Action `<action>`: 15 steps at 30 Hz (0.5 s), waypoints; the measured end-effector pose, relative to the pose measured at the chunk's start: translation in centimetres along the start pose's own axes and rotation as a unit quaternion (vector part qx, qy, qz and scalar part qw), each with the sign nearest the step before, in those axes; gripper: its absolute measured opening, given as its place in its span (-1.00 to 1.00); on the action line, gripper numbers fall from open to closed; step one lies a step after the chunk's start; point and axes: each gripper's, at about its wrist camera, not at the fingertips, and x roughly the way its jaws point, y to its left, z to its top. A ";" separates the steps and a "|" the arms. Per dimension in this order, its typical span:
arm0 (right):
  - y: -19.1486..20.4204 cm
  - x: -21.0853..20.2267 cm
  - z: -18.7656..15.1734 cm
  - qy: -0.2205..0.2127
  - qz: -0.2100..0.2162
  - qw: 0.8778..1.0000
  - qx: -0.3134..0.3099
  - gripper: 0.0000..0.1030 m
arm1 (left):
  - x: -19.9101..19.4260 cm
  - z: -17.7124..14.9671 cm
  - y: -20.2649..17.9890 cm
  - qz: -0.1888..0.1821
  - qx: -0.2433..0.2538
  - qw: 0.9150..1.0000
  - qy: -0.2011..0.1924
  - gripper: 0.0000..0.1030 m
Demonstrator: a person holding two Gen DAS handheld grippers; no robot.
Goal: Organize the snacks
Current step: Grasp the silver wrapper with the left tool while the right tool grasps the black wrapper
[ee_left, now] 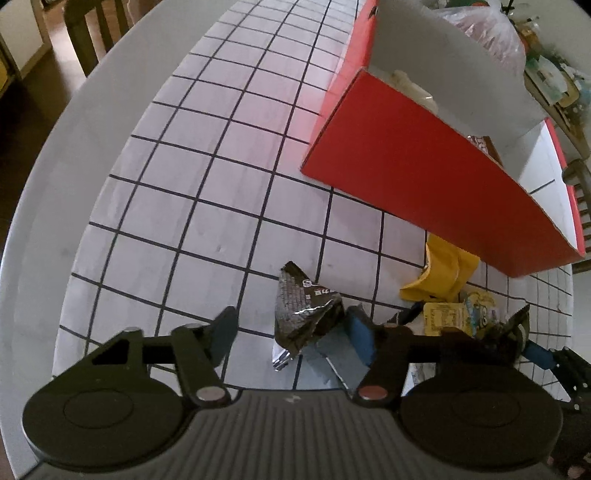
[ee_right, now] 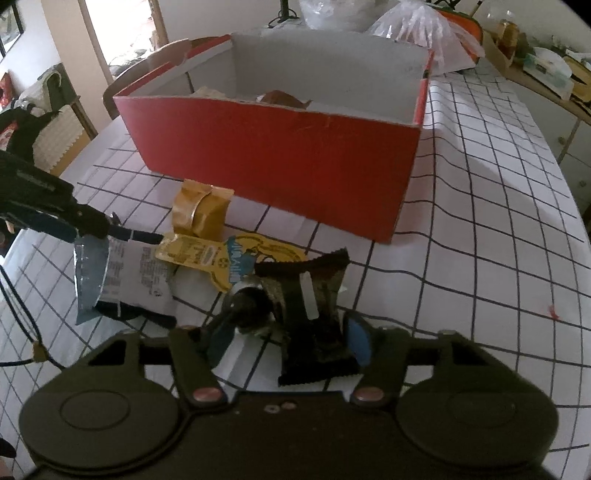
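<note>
Fingers of the left gripper (ee_left: 291,332) stand apart over a checked tablecloth (ee_left: 207,192), with a crumpled dark foil packet (ee_left: 303,306) between them. The right finger is at the packet's edge; the left finger is clear of it, so nothing is clamped. White print on the foil begins with an "S"; the smaller characters beside it are too fine to read. A silvery-blue wrapper (ee_left: 332,354) lies under that packet.

In the right wrist view, the right gripper (ee_right: 290,336) straddles a black-and-brown snack wrapper (ee_right: 314,295) with zigzag-cut ends. The wrapper fills the gap and both fingers appear to meet it, but I cannot tell whether they are pressing.

Just beyond lies a flat yellow sachet (ee_right: 207,253) with a cartoon figure, a blue band of letters I cannot make out, and a block of small print. A white packet (ee_right: 140,273) covered in fine text touches its left side. A folded mustard-coloured pouch (ee_right: 201,210) sits behind them, near the front wall of the box.

Farther back stands a red cardboard box (ee_right: 280,155), open-topped and pale inside, with a few snacks in it; their labels are unreadable. Behind it are clear plastic bags (ee_right: 424,29).
</note>
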 end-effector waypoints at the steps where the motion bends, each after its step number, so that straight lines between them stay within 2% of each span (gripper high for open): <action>1: 0.0 0.0 0.0 -0.001 0.001 1.000 -0.001 0.14 | 0.1 0.1 0.0 -0.002 -0.001 1.000 0.001 0.17; 7: -0.4 -0.1 -0.1 -0.004 0.005 1.000 0.008 -0.07 | 0.6 0.8 0.4 -0.022 -0.025 0.999 0.006 0.03; 11: -0.6 -0.2 -0.3 -0.006 0.004 1.000 0.012 -0.25 | 0.7 1.0 0.8 -0.030 -0.037 0.999 0.008 -0.14; 12: -0.6 -0.2 -0.3 -0.007 0.004 1.000 0.013 -0.27 | 0.7 1.0 0.9 -0.031 -0.039 0.999 0.008 -0.24; 15: -0.8 -0.3 -0.4 -0.009 0.003 1.000 0.019 -0.33 | 0.7 0.9 1.1 -0.033 -0.046 0.998 0.007 -0.30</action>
